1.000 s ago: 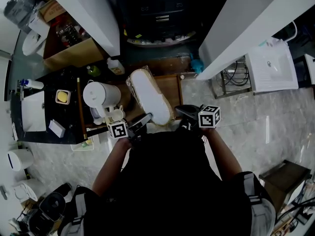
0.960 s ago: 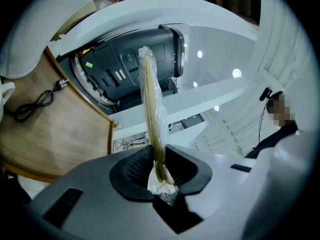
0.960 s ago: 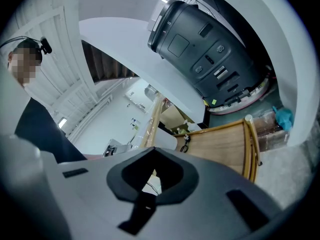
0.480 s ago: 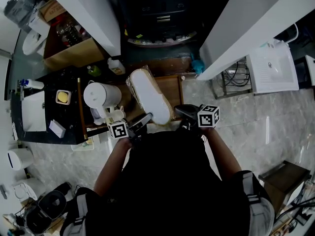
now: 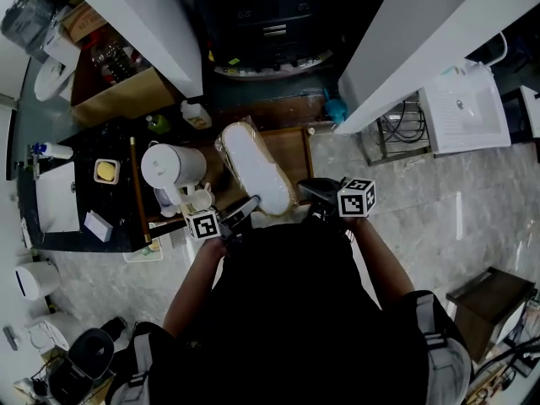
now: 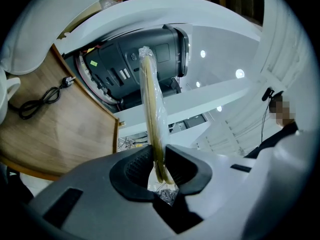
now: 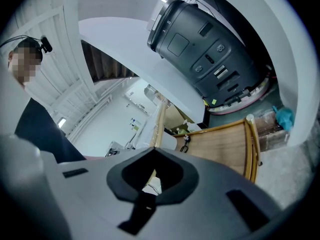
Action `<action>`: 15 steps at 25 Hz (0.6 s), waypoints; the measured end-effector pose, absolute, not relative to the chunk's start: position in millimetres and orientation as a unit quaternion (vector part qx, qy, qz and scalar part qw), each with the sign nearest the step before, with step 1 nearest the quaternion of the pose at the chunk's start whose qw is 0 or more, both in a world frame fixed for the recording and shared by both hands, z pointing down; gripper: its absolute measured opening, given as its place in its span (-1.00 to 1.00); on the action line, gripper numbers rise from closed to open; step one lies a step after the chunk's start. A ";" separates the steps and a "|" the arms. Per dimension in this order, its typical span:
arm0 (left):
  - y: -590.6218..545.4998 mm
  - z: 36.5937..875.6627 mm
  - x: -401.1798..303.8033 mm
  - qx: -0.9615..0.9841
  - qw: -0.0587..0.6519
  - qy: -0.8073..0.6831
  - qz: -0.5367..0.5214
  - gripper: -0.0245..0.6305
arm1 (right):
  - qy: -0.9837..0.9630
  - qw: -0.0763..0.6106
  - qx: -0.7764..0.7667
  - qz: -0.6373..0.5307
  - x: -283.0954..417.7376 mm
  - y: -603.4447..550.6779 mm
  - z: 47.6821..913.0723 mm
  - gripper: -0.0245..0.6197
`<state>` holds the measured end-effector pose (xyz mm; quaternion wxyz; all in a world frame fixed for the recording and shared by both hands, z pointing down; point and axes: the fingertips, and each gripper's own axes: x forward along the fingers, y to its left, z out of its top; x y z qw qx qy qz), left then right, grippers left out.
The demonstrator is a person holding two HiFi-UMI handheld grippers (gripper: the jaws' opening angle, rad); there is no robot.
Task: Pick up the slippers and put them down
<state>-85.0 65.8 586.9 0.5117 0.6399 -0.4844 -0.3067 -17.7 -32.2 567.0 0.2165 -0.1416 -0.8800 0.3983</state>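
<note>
A pair of flat slippers (image 5: 253, 165) in clear plastic wrap, white with a tan rim, is held up over a wooden tray (image 5: 295, 152). My left gripper (image 5: 250, 206) is shut on the near left end of the pack. In the left gripper view the slippers (image 6: 151, 99) stand edge-on and run up out of the shut left gripper (image 6: 161, 166). My right gripper (image 5: 305, 189) grips the near right edge. In the right gripper view the slippers' tan edge (image 7: 159, 119) goes down into the shut right gripper (image 7: 152, 176).
A white kettle (image 5: 173, 165) and a cup (image 5: 201, 197) stand left of the slippers on a dark counter (image 5: 118, 213). A black power cord (image 6: 40, 101) lies on the wooden tray. A dark grey machine (image 6: 145, 69) stands beyond, between two white beams (image 5: 413, 40).
</note>
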 end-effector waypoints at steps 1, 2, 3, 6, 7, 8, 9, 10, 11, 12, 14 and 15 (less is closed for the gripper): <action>65.5 588.0 -83.5 0.636 0.518 -0.480 -0.311 -0.68 | -0.880 0.216 -0.139 0.398 -16.4 -32.5 567.3 -0.90; 65.0 589.5 -82.4 0.633 0.524 -0.475 -0.315 -0.68 | -0.881 0.216 -0.136 0.398 -15.1 -32.9 567.9 -0.90; 64.4 591.0 -82.1 0.632 0.527 -0.472 -0.317 -0.68 | -0.881 0.216 -0.133 0.399 -13.7 -33.2 568.7 -0.90; 63.1 595.0 -83.6 0.643 0.525 -0.465 -0.308 -0.68 | -0.883 0.213 -0.120 0.401 -9.5 -32.2 571.4 -0.90; 62.8 596.0 -83.6 0.643 0.528 -0.462 -0.307 -0.68 | -0.883 0.212 -0.116 0.402 -8.2 -31.7 571.6 -0.90; 62.6 597.4 -83.5 0.642 0.532 -0.459 -0.307 -0.68 | -0.884 0.211 -0.112 0.403 -7.1 -31.5 571.5 -0.90; 62.3 599.2 -83.4 0.640 0.538 -0.455 -0.307 -0.68 | -0.884 0.209 -0.107 0.404 -6.2 -31.4 571.5 -0.90; 61.6 601.0 -83.6 0.640 0.541 -0.453 -0.305 -0.68 | -0.884 0.207 -0.102 0.405 -5.3 -31.4 571.7 -0.90; 60.5 602.3 -84.0 0.644 0.542 -0.449 -0.301 -0.68 | -0.885 0.205 -0.097 0.407 -4.3 -31.5 572.1 -0.90; 59.2 603.1 -84.2 0.648 0.541 -0.445 -0.297 -0.68 | -0.885 0.203 -0.092 0.408 -3.2 -31.6 572.6 -0.90; 57.6 606.0 -84.0 0.651 0.547 -0.438 -0.291 -0.68 | -0.887 0.199 -0.081 0.410 -0.7 -31.6 573.2 -0.90; 57.5 608.4 -84.3 0.653 0.550 -0.435 -0.286 -0.68 | -0.887 0.196 -0.075 0.411 0.3 -31.4 573.1 -0.90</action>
